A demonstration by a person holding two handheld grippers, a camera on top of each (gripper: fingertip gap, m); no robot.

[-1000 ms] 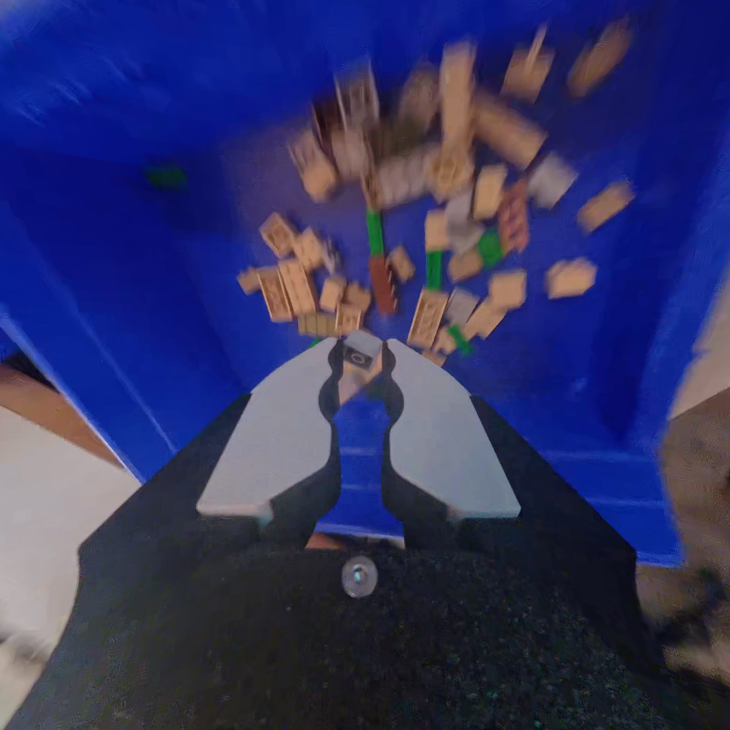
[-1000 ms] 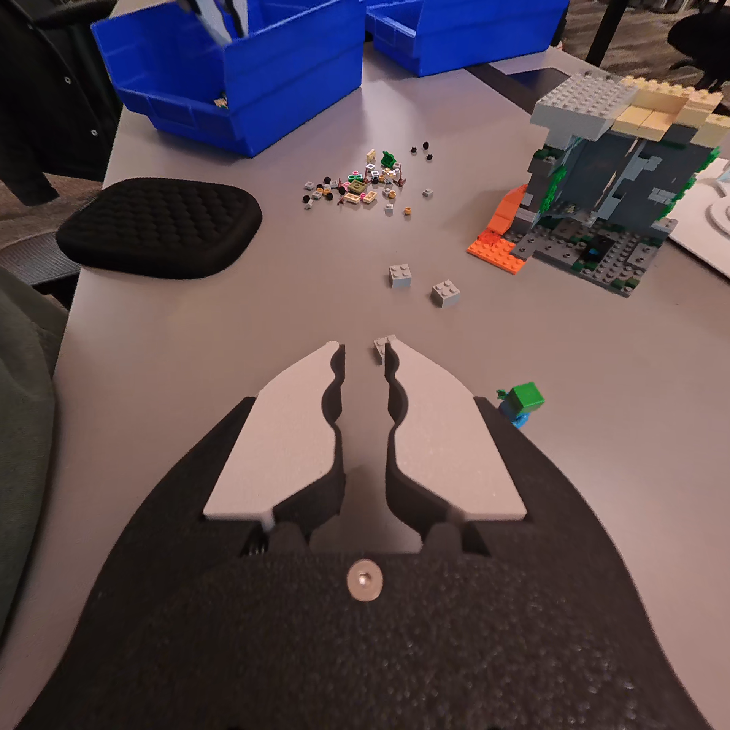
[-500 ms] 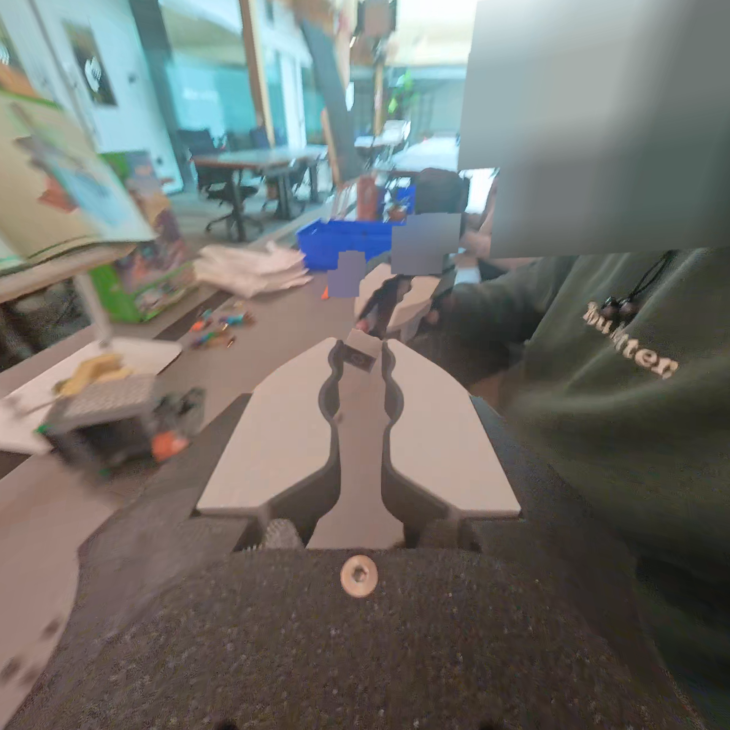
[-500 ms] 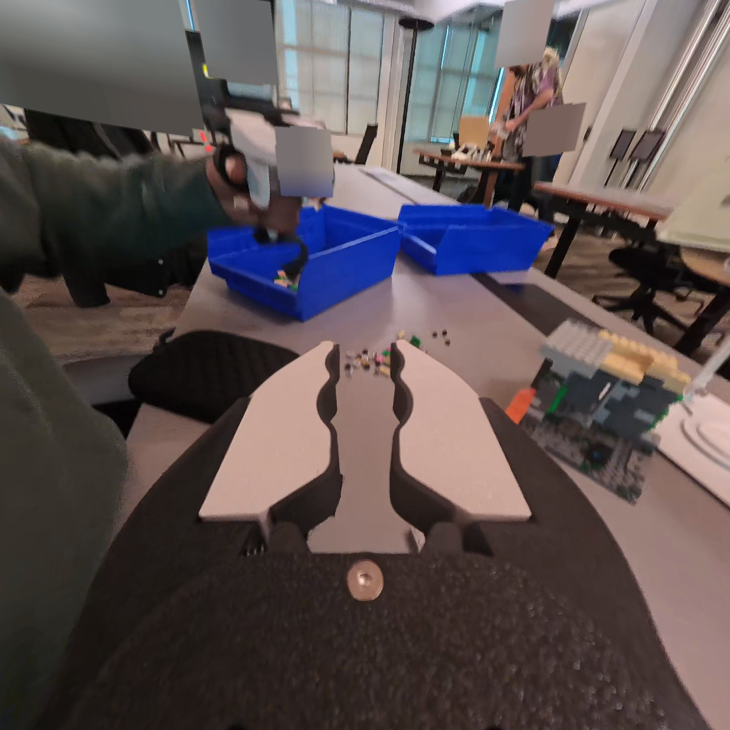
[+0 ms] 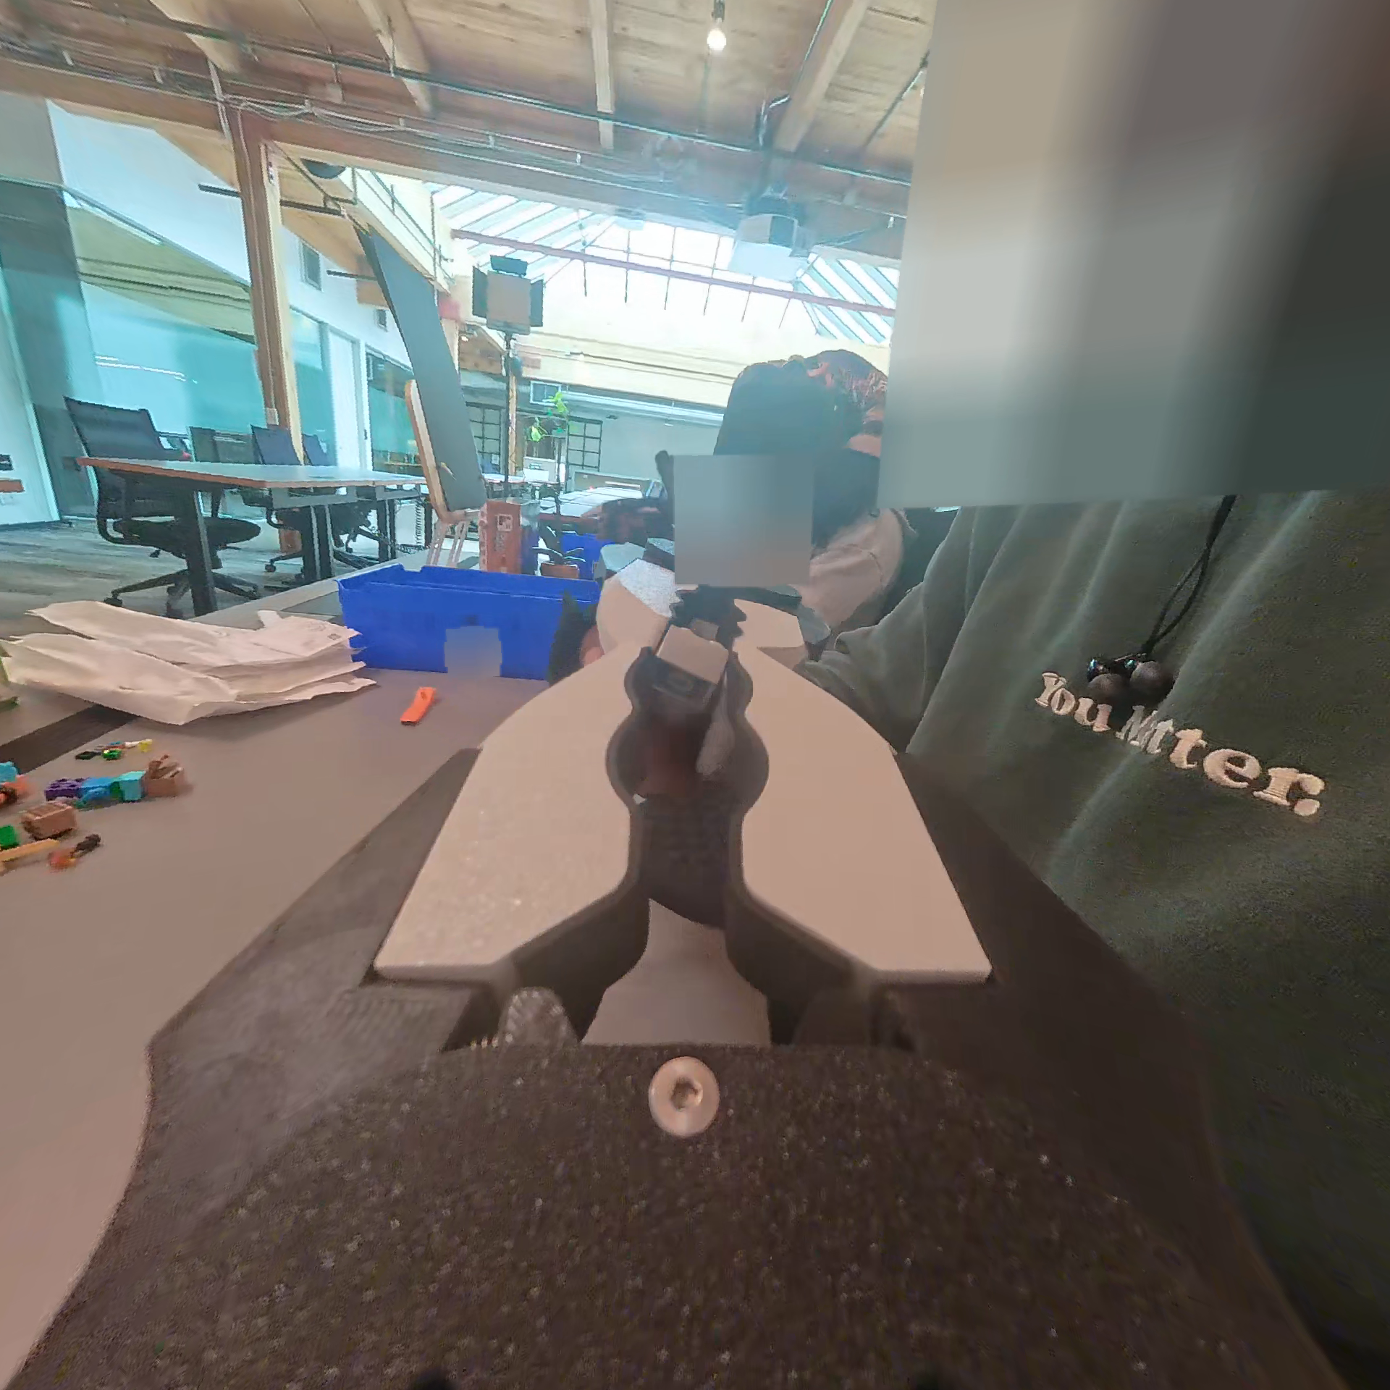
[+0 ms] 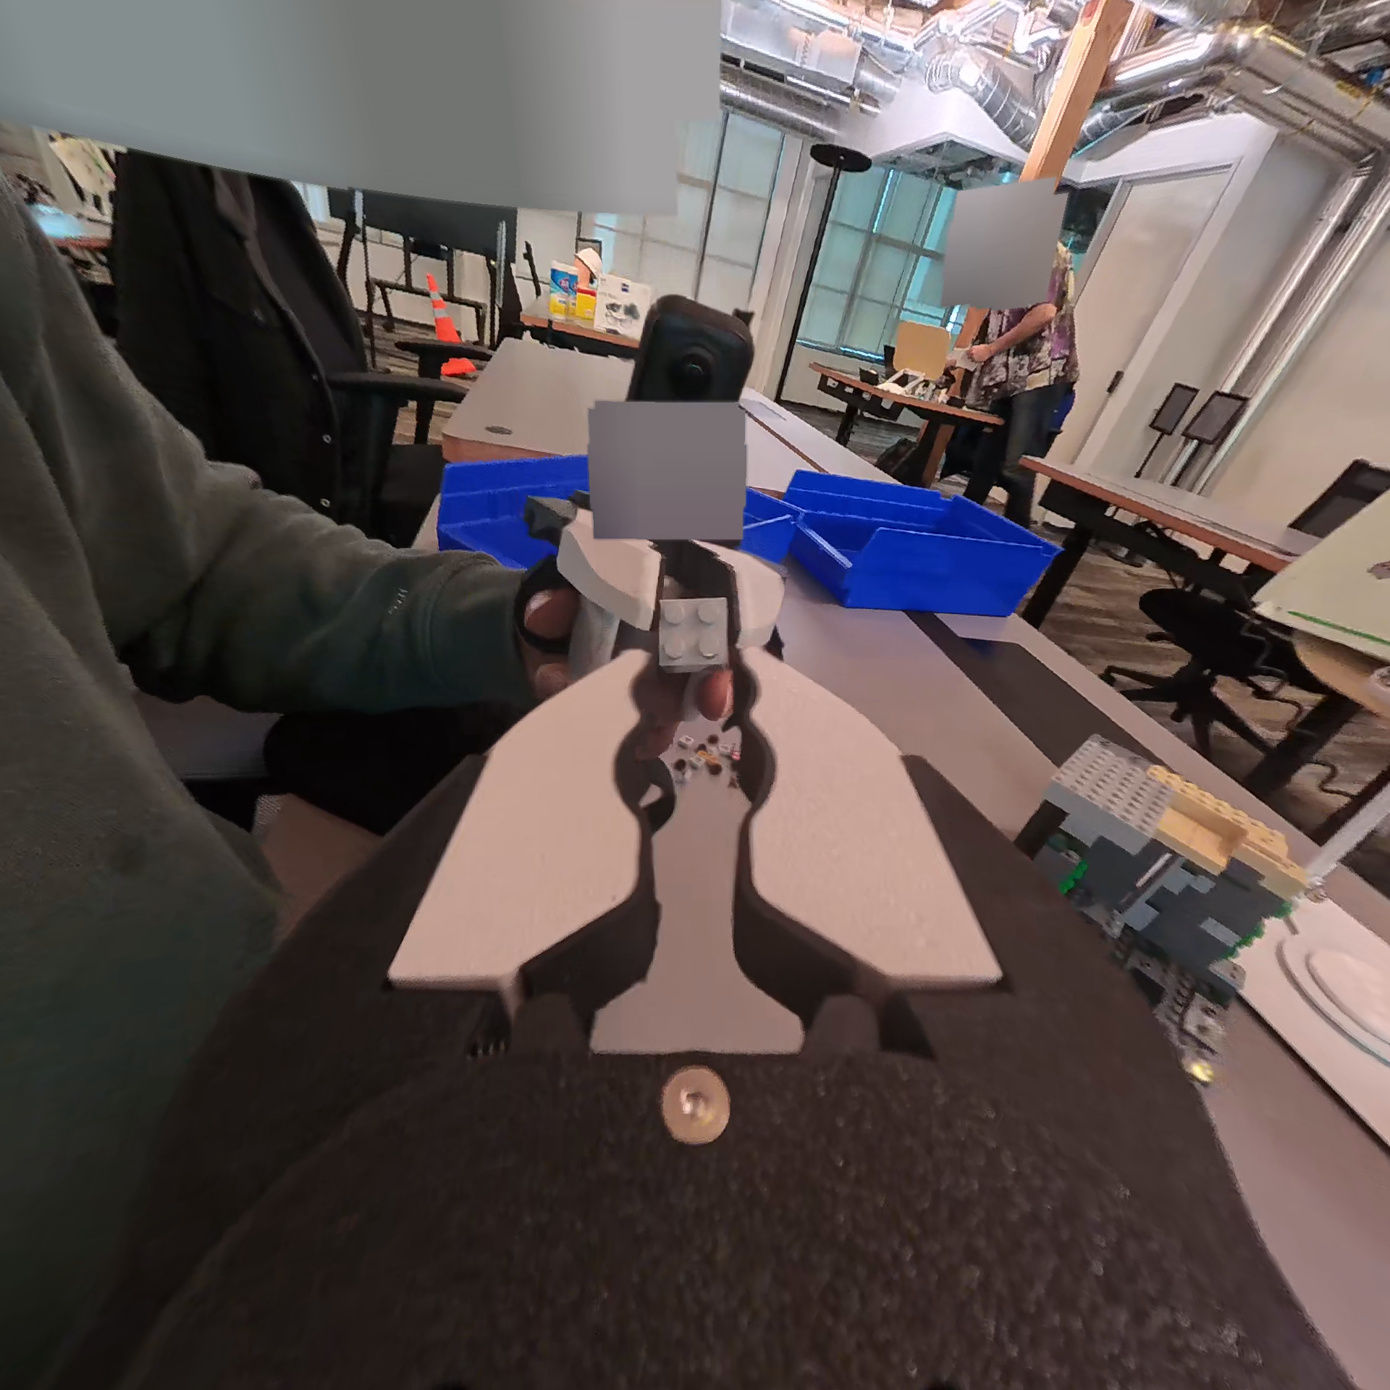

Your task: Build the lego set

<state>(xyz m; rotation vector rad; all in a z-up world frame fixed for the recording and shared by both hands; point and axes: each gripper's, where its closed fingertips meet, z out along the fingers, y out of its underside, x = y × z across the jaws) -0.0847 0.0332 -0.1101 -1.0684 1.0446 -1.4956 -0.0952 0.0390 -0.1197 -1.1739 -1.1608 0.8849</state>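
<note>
My left gripper (image 5: 686, 666) is shut on a light grey two-by-two brick (image 5: 690, 653), held in the air above the grey table (image 5: 226, 865). The brick's hollow underside faces the left wrist camera. My right gripper (image 6: 696, 662) faces the left one head-on. The same brick (image 6: 693, 628) shows its studs in the right wrist view, and my right fingertips (image 6: 639, 662) close against its lower corners. The left gripper's white fingers (image 6: 602, 579) flank the brick from behind, held by a hand in a green sleeve (image 6: 301, 602). The right gripper (image 5: 703, 613) also shows just beyond the brick in the left wrist view.
Blue bins (image 6: 925, 556) stand at the table's far end. A grey and tan brick building (image 6: 1173, 865) stands to the right. Small loose pieces (image 6: 703, 752) lie below the grippers, and more (image 5: 90, 790) lie near white papers (image 5: 188, 662). A person in a green sweatshirt (image 5: 1128, 827) is close by. Less than 4 cm separates the two grippers' tips.
My left gripper lifted the grey brick out of the blue bin and swung round to face the right one. My right gripper rose from the table, opened a little, then closed on the brick.
</note>
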